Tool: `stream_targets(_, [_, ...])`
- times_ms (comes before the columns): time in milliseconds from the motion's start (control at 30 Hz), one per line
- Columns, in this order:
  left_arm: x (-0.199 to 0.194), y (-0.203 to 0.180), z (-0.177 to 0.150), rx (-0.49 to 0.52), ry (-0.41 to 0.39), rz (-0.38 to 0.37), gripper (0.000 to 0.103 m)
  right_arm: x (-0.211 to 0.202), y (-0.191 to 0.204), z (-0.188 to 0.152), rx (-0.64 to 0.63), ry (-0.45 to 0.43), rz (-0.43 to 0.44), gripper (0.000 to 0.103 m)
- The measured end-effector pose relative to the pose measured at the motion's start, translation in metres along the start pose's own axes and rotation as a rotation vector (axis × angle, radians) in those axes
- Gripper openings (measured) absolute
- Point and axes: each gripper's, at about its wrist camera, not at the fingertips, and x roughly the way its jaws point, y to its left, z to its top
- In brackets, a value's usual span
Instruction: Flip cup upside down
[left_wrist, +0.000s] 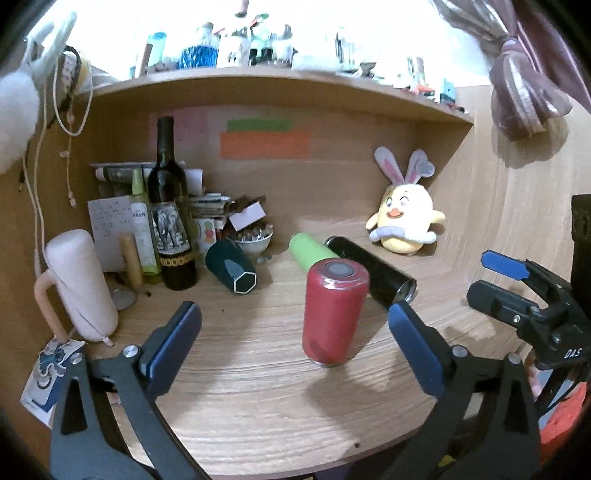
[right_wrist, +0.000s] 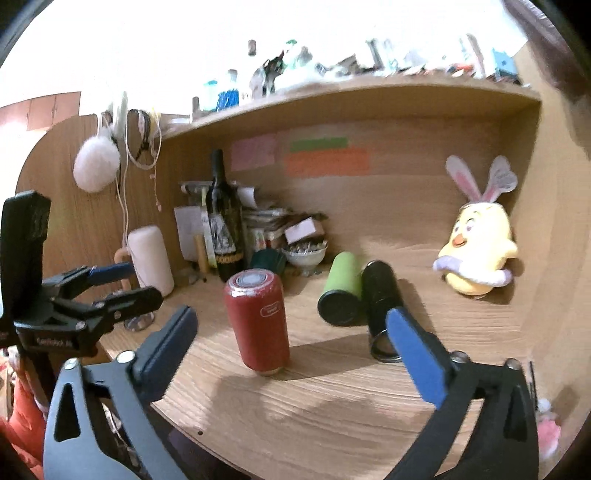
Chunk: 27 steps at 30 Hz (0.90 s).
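Nearest the lens, left tongs spread wide and empty, with the red cup standing between and just beyond the blue pads, touched by neither. Right tongs likewise gaped wide, holding nothing, the same cup upright on the desk just left of centre, grey base up and rim apparently down. Judged largely done: cup already inverted and released, nothing left but drawing both tongs clear without nudging it.

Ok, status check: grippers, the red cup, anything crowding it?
Left gripper open, empty. Right gripper open, empty. Red cup stands on desk, flat base up, untouched. Green tumbler and black tumbler lie behind it, apart.
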Motion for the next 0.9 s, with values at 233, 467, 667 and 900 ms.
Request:
stream_targets(233, [-0.024,-0.021,-0.002,0.020,-0.046,0.049,0.103,-0.026,0.003,0.001,-0.007,-0.040,-0.028,0.103])
stream_targets(467, [-0.036,-0.032,-0.007,0.019,-0.062,0.060,0.103,-0.037,0.003,-0.002,0.018,-0.052,-0.026,0.103])
stream_targets(667, [-0.040,-0.034,-0.010,0.019,-0.068,0.065,0.103,-0.041,0.003,-0.003,0.016,-0.060,-0.031,0.103])
stream_targets(900, [-0.040,-0.032,-0.010,0.013,-0.065,0.068,0.103,-0.043,0.004,-0.002,0.015,-0.065,-0.034,0.103])
